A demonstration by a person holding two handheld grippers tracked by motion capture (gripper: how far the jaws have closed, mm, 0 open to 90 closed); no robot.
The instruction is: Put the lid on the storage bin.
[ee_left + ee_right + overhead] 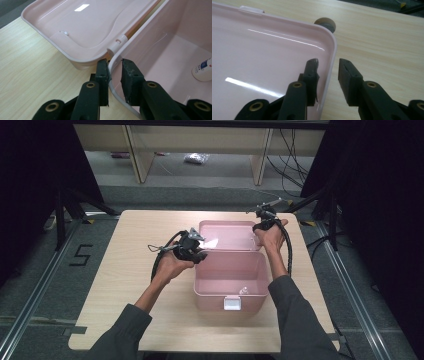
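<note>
Your pink box (229, 280) sits open near the middle of the wooden table (125, 285), its lid (231, 234) folded back flat behind it, and a white latch (232, 303) shows on the front wall nearest you. Your left gripper (196, 251) is at the box's back left corner; in the left gripper view its jaws straddle the box rim (111, 62), one pad outside and one inside, with a gap left on the inner side, so they stand parted rather than clamped. The white hinge piece (116, 44) lies just beyond them. Your right gripper (264, 222) is at the lid's far right edge; in the right gripper view its jaws are spread to either side of the lid's raised edge (331, 60), the inner one over the lid. Whether that pad touches the plastic is hard to tell. A small white bottle (203, 70) with blue print lies inside the box.
</note>
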